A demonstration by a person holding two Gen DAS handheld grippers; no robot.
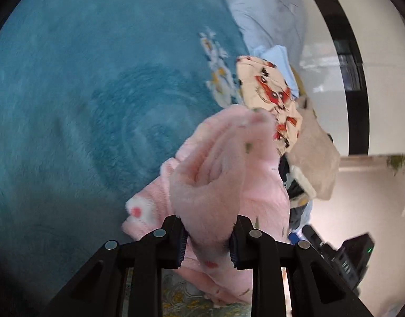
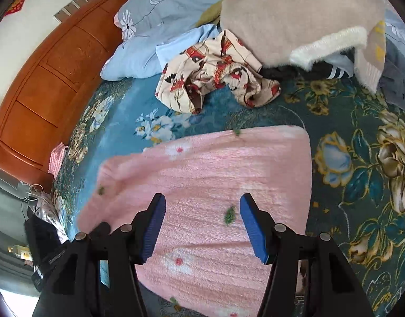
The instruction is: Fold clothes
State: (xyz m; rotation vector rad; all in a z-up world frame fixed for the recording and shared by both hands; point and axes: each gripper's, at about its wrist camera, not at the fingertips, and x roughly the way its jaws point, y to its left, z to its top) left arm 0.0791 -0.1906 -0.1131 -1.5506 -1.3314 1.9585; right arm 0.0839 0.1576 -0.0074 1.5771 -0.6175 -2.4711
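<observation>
A pink fleece garment (image 2: 215, 182) with small flowers and green leaves lies spread on the blue floral bedspread (image 2: 347, 137). My right gripper (image 2: 202, 224) hovers over it, open and empty. In the left wrist view my left gripper (image 1: 207, 240) is shut on a bunched fold of the same pink garment (image 1: 218, 163) and holds it lifted above the teal blanket (image 1: 83, 92). A cream garment with a red print (image 2: 210, 74) lies crumpled beyond the pink one.
A beige fleece piece (image 2: 287, 18) and dark clothes (image 2: 294, 72) are heaped at the back. Light blue pillows (image 2: 154, 34) lie by the wooden headboard (image 2: 43, 84). Black equipment (image 1: 345, 253) stands beside the bed.
</observation>
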